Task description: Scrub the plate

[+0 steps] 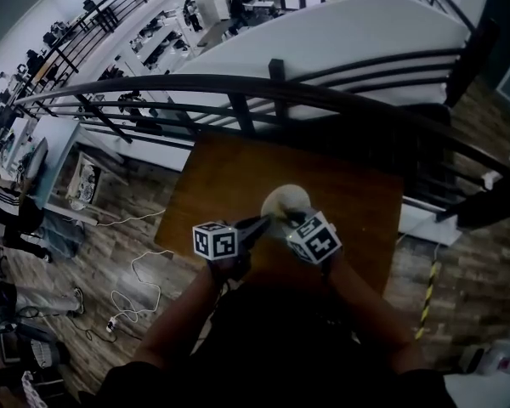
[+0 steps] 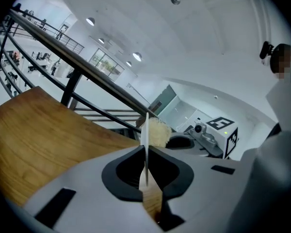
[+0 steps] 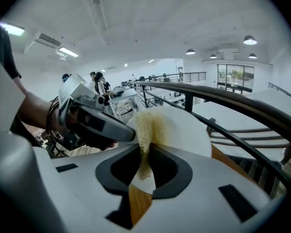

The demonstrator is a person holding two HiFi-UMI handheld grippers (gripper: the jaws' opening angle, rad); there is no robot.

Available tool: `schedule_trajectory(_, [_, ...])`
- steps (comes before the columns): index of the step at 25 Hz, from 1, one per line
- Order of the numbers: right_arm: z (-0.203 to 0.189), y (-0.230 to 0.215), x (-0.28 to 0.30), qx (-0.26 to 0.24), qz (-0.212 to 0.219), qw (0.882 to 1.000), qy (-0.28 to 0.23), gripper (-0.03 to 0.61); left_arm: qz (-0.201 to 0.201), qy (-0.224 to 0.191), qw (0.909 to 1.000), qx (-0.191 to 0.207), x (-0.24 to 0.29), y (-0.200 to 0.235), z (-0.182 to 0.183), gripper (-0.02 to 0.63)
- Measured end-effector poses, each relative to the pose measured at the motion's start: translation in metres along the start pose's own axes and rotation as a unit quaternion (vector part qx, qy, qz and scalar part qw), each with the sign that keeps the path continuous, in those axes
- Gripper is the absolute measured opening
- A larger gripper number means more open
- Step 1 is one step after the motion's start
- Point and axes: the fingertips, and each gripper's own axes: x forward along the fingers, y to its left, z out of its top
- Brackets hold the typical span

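Observation:
A white plate (image 1: pixel 283 200) is held upright above the brown table (image 1: pixel 225 177), between my two grippers. My left gripper (image 1: pixel 262 223) is shut on its rim; in the left gripper view the plate (image 2: pixel 145 140) shows edge-on between the jaws of the left gripper (image 2: pixel 145 177). My right gripper (image 1: pixel 291 220) is shut on a yellowish sponge (image 3: pixel 148 130). The sponge lies against the plate's face (image 3: pixel 189 130) just beyond the right gripper (image 3: pixel 144 171). The sponge (image 2: pixel 158 132) also peeks out behind the rim, with the right gripper's marker cube (image 2: pixel 224 129) beyond it.
A black metal railing (image 1: pixel 238 87) runs along the table's far side, with a drop to a lower floor behind it. Wooden flooring (image 1: pixel 127 253) with white cables lies to the left. The left gripper's body (image 3: pixel 89 120) and a forearm fill the right gripper view's left side.

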Motion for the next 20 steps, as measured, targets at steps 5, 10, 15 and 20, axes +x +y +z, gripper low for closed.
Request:
schedule_trajectory(5, [-0.029,0.024,0.013,0.002,0.048,0.998,0.030,0.058,0.012,-0.004,0.9999,0.010,-0.007,0.008,0.006,0.023])
schedule_trajectory(10, [-0.081,-0.005,0.015,0.025,0.018,0.996,0.084,0.060,0.021,0.012,0.9986,0.047,-0.014,0.010,0.000,0.026])
schedule_trajectory(15, [-0.082,-0.046,-0.008,0.071,-0.009,0.995,0.067,0.060,0.028,0.034,0.9950,0.089,-0.021,0.014,0.002,0.023])
schedule_trajectory(20, [-0.055,-0.076,-0.035,0.074,-0.040,0.996,0.036,0.060,0.047,0.043,0.9867,0.149,-0.027,0.016,0.017,0.017])
